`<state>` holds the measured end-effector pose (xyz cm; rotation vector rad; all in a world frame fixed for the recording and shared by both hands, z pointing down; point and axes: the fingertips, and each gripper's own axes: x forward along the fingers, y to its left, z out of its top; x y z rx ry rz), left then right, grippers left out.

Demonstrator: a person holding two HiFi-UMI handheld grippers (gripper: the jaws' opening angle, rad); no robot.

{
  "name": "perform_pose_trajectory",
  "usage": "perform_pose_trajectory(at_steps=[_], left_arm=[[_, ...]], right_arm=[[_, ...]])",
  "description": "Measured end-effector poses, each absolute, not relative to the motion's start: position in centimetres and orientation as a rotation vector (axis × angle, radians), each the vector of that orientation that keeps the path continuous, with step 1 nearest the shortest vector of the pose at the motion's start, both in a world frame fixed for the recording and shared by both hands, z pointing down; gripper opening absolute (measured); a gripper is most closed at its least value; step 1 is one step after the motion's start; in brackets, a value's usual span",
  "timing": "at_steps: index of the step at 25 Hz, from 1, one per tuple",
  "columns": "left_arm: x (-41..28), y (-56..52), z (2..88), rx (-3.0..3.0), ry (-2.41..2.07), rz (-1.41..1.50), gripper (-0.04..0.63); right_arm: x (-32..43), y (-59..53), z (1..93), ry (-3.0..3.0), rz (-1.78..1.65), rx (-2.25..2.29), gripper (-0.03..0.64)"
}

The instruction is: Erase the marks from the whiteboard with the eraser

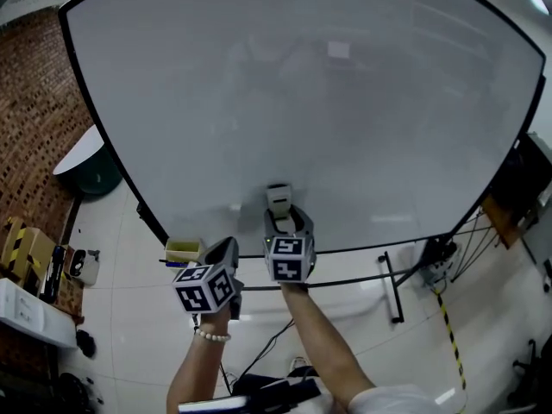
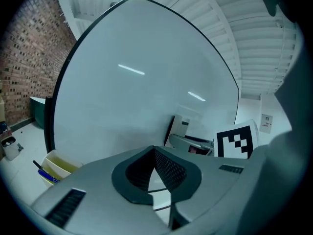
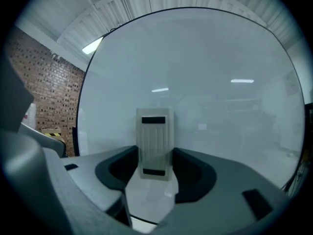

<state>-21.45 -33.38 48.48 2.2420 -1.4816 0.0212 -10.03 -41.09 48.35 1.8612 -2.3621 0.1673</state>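
Right gripper [image 1: 280,216] is clamping the eraser [image 1: 278,198] between its jaws. In the right gripper view the eraser [image 3: 155,143] is standing upright, both dark pads pressing its long sides, with the whiteboard [image 3: 220,82] filling the background. In the head view the eraser is sitting over the lower middle of the whiteboard [image 1: 302,102], just above the bottom frame. Whether it is touching the surface cannot be told.

Left gripper [image 1: 226,248] is hanging lower and to the left, below the board's bottom edge. In its own view the left gripper [image 2: 152,151] is showing its jaw tips meeting, nothing between them. That view is also catching the right gripper [image 2: 195,143] and the eraser [image 2: 180,128] against the whiteboard [image 2: 137,97].

Containers:
- A small yellowish tray [image 1: 183,250] is sitting at the board's lower edge, just beside the left gripper. In the left gripper view the tray [image 2: 57,165] is holding a blue marker [image 2: 49,174] and a dark pen [image 2: 37,164] that is sticking out past its rim.
- A dark green bin [image 1: 97,179] is standing on the floor left of the board, near the brick wall [image 1: 34,102]; contents not readable.
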Motion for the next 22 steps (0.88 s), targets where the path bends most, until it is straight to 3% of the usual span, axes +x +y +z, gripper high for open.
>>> perform_pose_trajectory(at_steps=[22], left_arm=[[-7.8, -35.7, 48.3, 2.403, -1.197, 0.050, -0.011]], right_arm=[[5.5, -42.1, 47.3, -2.266, 0.144, 2.021, 0.253]])
